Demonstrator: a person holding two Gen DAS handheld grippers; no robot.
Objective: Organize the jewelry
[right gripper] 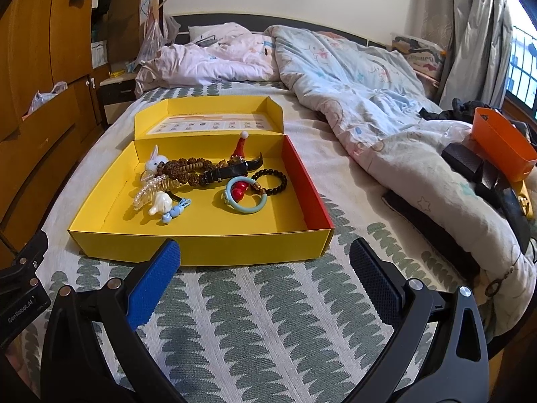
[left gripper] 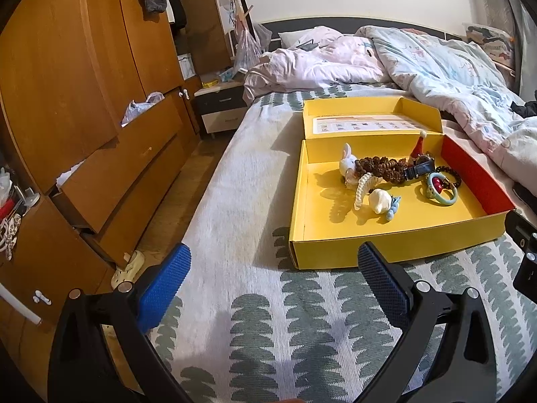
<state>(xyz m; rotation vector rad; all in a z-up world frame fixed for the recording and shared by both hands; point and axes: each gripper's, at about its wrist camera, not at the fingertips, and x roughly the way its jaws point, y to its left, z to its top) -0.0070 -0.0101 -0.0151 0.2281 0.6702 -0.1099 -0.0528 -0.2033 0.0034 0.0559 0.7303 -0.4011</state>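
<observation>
Both claws hang low over the patterned bed cover [right gripper: 268, 319], released and empty: the left claw [left gripper: 272, 268] and the right claw [right gripper: 265, 262] point at the yellow box [right gripper: 201, 245]. Jewelry [right gripper: 208, 178] lies heaped inside the box.

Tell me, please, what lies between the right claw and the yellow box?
Only bare patterned bedspread separates the right claw from the yellow box, shown in the right wrist view.

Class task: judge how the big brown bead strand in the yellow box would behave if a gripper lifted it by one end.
The brown bead strand would probably hang floppy, since it lies in loose curves. It may drag the black watch strap lying against it.
</observation>
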